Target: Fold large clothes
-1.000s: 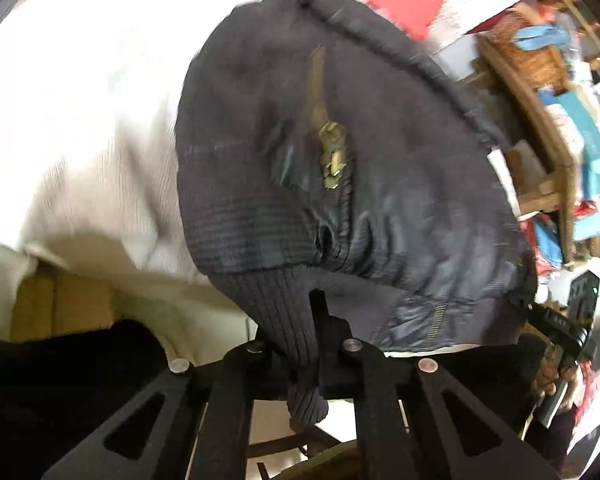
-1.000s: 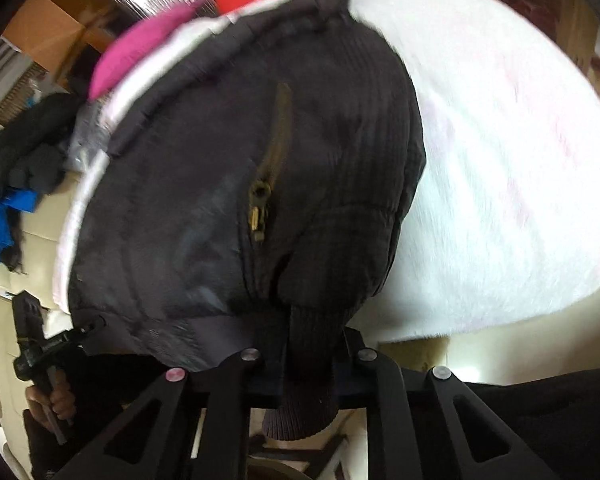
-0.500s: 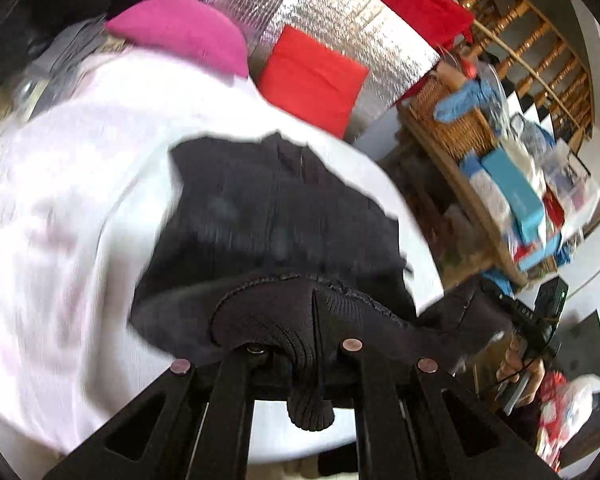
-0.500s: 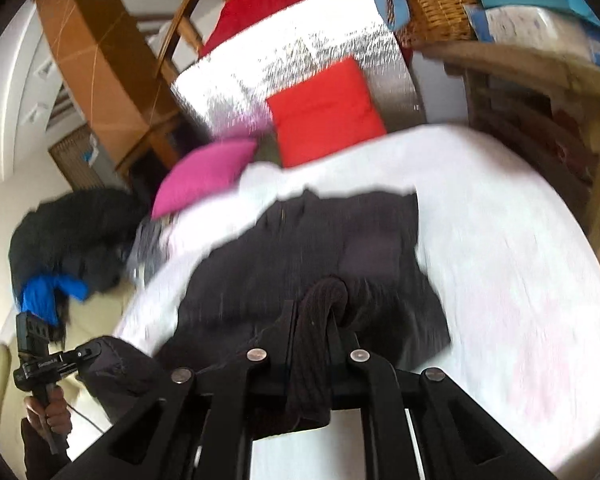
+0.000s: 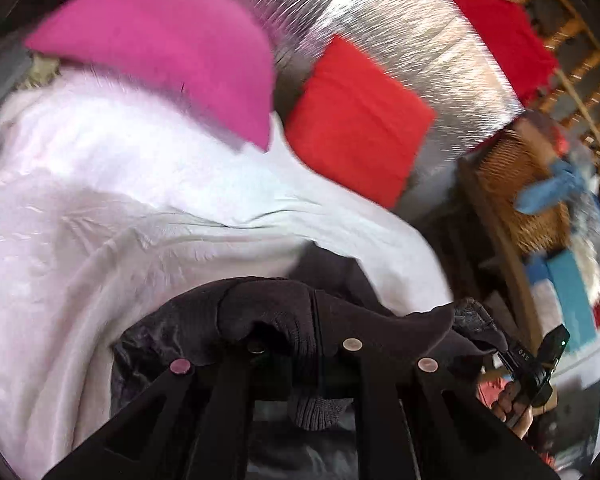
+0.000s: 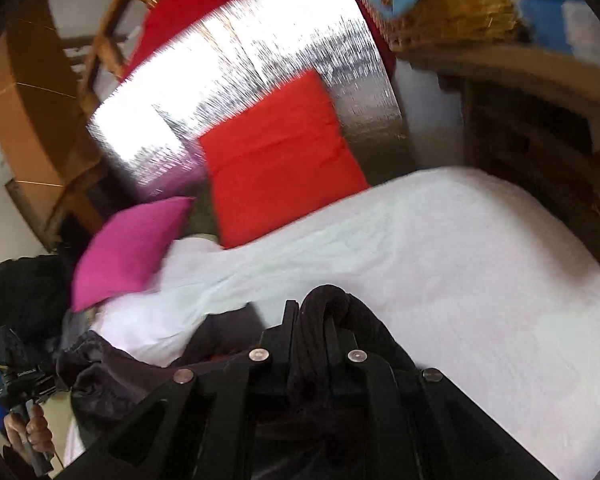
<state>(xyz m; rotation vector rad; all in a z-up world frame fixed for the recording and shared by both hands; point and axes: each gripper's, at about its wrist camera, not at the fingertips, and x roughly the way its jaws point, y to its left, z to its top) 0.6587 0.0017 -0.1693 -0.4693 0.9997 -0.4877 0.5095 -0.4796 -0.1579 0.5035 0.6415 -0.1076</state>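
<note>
A dark jacket (image 5: 268, 312) with a ribbed knit hem hangs bunched over my left gripper (image 5: 314, 320), which is shut on the hem; the fabric hides the fingertips. In the right wrist view the same ribbed hem (image 6: 320, 308) is pinched in my right gripper (image 6: 312, 316), also shut. The rest of the jacket (image 6: 140, 368) sags between the two grippers, just above the white bed sheet (image 6: 460, 260). A hand holds the other gripper at each view's edge: the right gripper (image 5: 536, 364) and the left gripper (image 6: 24, 376).
A pink pillow (image 5: 172, 52) and a red pillow (image 5: 360, 120) lie at the head of the bed against a silver foil panel (image 6: 240, 68). A wooden shelf with a wicker basket (image 5: 516, 192) stands to the right. Dark clothes (image 6: 20, 296) are piled at the left.
Both grippers have swept the hem up and across the bed toward the pillows. The jacket body that filled the views has dropped below the fingers, and the pillows look much closer.
</note>
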